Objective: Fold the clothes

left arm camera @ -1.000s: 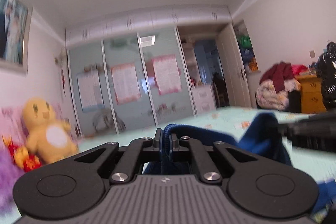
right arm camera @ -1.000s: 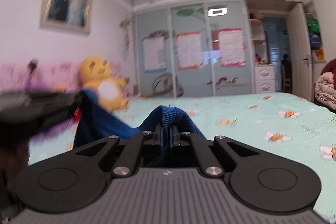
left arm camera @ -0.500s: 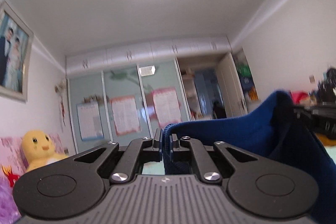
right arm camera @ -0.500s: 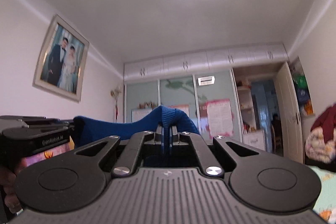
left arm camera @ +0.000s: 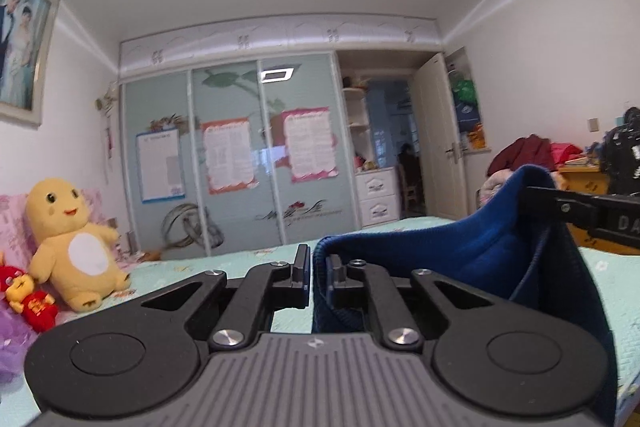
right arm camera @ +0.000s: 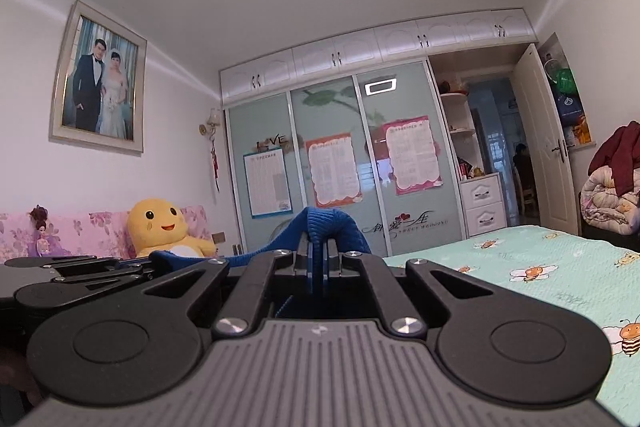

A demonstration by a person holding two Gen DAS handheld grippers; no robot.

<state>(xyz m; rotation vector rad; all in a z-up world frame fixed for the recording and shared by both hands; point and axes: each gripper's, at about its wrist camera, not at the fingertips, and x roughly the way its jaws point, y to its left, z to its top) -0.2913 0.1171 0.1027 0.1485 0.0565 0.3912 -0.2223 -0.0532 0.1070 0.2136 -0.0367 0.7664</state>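
Right now the blue knitted garment (left arm camera: 460,255) hangs in the air between the two tools, above the bed (right arm camera: 520,259) with the bee-print cover. The left gripper (left arm camera: 317,273) is opening at this moment: a gap shows beside its left finger, and the ribbed edge of the cloth stands in that gap and leans on the right finger only, so I judge the pads do not press on it any more. The right gripper (right arm camera: 318,261) is fully closed and pinches a fold of the same ribbed edge, which rises as a small hump just ahead of its fingertips.

From the left wrist view, the cloth stretches away to the right of the tool, up to the other gripper, and a long part falls down below it. From the right wrist view, the cloth runs to the left, toward the other tool.

What can go wrong here, in my judgement:

- The edge can slip out of the left gripper early, because the knit is heavy and hangs free. Then the garment swings from one corner only and the fold line is lost.
- The ribbed knit can catch on the finger that it leans on. If the hand pulls away then, the cloth is dragged and becomes crooked.
- The single pinch on the right carries more weight and can slide.
- I cannot tell how far the hanging part is from the bed, so it may bunch when it lands.
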